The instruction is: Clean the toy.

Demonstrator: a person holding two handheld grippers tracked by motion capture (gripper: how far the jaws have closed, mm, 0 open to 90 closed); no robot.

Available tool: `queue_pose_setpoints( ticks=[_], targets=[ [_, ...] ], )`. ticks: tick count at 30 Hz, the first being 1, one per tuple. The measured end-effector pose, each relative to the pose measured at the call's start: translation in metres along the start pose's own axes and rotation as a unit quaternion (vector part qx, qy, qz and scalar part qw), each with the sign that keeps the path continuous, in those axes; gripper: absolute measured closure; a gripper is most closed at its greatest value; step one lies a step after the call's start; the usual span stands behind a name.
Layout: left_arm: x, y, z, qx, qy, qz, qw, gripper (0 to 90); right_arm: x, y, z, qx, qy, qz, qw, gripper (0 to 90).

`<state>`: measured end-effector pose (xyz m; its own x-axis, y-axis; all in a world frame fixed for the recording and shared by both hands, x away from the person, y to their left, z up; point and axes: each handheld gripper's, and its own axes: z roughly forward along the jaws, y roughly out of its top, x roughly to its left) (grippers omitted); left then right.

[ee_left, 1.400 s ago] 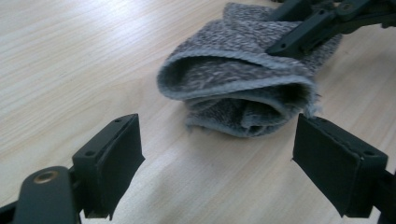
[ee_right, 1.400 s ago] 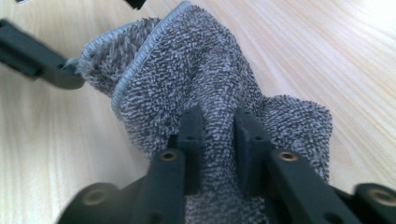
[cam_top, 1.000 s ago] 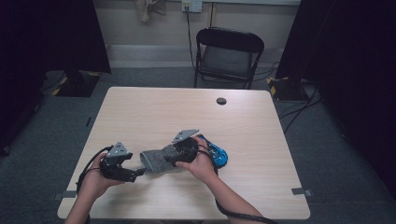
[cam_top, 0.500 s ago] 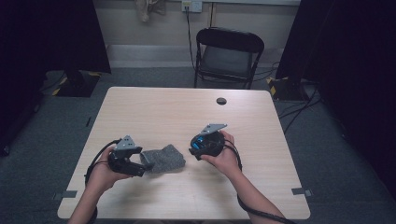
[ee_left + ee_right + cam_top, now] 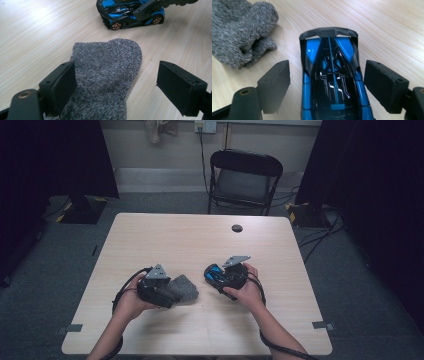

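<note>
Toy car (image 5: pixel 332 80) sits free between the right tongs (image 5: pixel 327 85), just opening wide; left tongs (image 5: pixel 125 82) gape, one pad touching the sock (image 5: pixel 105 75); car appears out, regrasp left.

- I can read no text, label, brand, number or sign anywhere here.
- The blue toy car (image 5: pixel 333 77) between my right claw's jaws carries no legible marking.
- The grey sock (image 5: pixel 105 77) beside that car bears no tag or print that I can read.
</note>
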<state>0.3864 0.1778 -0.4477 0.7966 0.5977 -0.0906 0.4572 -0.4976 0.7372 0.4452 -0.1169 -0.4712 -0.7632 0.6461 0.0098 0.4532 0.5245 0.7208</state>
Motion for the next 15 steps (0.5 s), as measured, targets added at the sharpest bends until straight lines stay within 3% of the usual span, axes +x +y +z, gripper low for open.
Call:
queue_pose_setpoints(
  ticks=[5,7,15],
  targets=[
    [-0.001,-0.001,0.011,0.006,0.007,0.011,0.9999,15.3,-0.005,-0.005,0.003,0.003,0.003,0.007,1.0000,21.4],
    [0.000,-0.002,0.015,0.004,0.001,0.007,1.0000,15.3,-0.006,-0.007,0.004,0.004,0.003,0.009,0.9999,21.5],
    [0.005,-0.009,0.026,0.019,0.010,0.007,0.9997,15.0,-0.010,-0.014,0.012,0.006,0.008,0.006,0.9999,24.4]
  ],
)
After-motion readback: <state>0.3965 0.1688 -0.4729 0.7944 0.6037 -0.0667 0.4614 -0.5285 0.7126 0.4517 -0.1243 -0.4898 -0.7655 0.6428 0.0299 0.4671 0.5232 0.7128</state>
